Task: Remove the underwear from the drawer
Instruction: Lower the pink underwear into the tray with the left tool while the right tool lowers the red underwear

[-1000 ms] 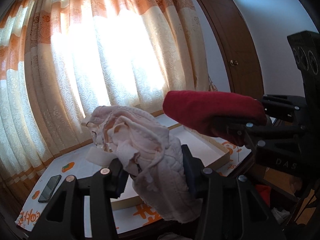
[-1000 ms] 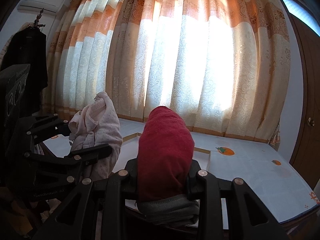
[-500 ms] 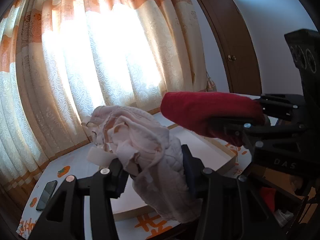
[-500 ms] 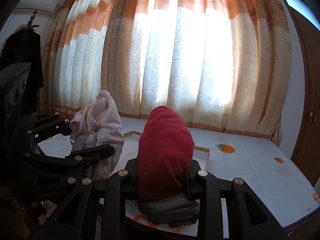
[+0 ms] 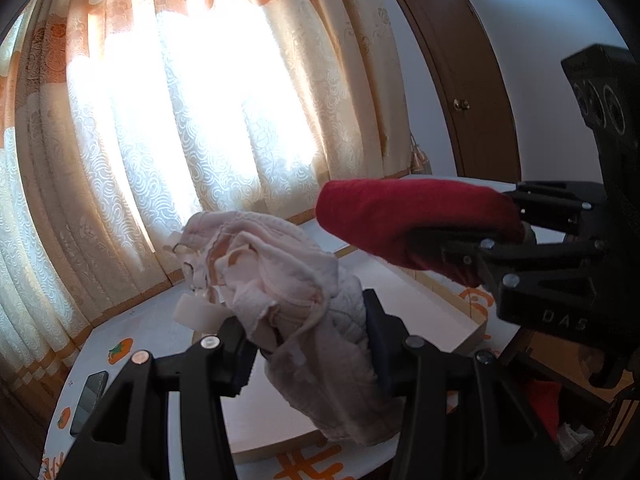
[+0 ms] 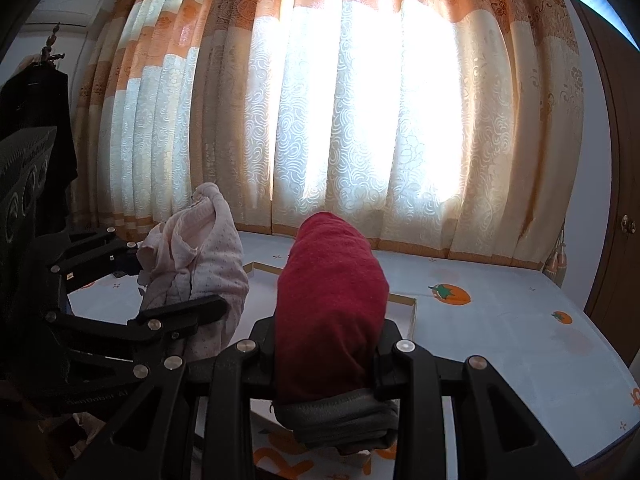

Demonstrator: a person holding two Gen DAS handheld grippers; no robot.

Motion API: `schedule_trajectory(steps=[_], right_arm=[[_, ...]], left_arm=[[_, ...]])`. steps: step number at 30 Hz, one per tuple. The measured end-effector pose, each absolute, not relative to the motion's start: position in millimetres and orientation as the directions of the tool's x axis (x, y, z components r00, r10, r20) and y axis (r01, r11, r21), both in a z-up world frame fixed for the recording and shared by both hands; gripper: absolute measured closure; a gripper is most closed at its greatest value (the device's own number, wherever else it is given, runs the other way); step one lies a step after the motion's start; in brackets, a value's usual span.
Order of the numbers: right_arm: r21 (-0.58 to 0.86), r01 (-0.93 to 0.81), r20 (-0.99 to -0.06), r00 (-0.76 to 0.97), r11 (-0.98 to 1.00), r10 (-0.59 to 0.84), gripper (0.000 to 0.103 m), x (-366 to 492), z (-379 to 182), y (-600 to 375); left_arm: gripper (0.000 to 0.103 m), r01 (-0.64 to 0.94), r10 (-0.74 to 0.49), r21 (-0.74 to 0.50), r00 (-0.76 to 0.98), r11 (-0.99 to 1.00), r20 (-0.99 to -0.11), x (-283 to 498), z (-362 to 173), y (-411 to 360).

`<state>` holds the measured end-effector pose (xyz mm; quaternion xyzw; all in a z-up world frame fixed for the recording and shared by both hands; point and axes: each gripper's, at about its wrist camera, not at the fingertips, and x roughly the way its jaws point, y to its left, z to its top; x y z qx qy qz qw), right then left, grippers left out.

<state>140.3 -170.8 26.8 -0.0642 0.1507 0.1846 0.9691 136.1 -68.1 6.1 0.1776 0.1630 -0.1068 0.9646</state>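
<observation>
A bundle of pale pink underwear [image 5: 288,280] is pinched in my left gripper [image 5: 308,340], which is shut on it; the cloth hangs over both fingers. The right wrist view shows the same pink bundle [image 6: 200,256] at the left. Rolled dark red underwear [image 6: 332,300], with a grey band at its near end, is clamped in my right gripper [image 6: 326,356]. Seen from the left wrist, the red roll [image 5: 412,220] sticks out leftward from the right gripper [image 5: 500,236]. Both grippers are held in the air above a table [image 6: 500,340]. No drawer is in view.
A shallow white tray with a wooden rim [image 5: 472,312] lies on the persimmon-print tablecloth below the grippers. A dark phone [image 5: 89,400] rests near the table's left edge. Sunlit orange-and-cream curtains [image 6: 360,120] hang behind, with a brown door [image 5: 460,80] at right and dark clothes [image 6: 36,140] hanging left.
Both grippers have drifted sideways over the table, still holding their bundles; the curtains, phone and tray have shifted in view. The grips are unchanged.
</observation>
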Motion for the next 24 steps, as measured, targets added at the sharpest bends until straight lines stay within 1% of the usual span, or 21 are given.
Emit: schedule_trajectory(steps=[14,24], right_arm=[[-0.044,-0.359,-0.379,0.869,0.932,0.317,0.070,177,20,-179],[-0.012,-0.329,-0.465,0.838,0.944,0.286,0.070,221,15,-182]], left_arm=[[0.056,0.329,-0.188,0.275,0.880,0.903,-0.437,180,7,-72],[0.056,0.377,-0.206,0.234,0.821,0.896,-0.533,224,-1,-76]])
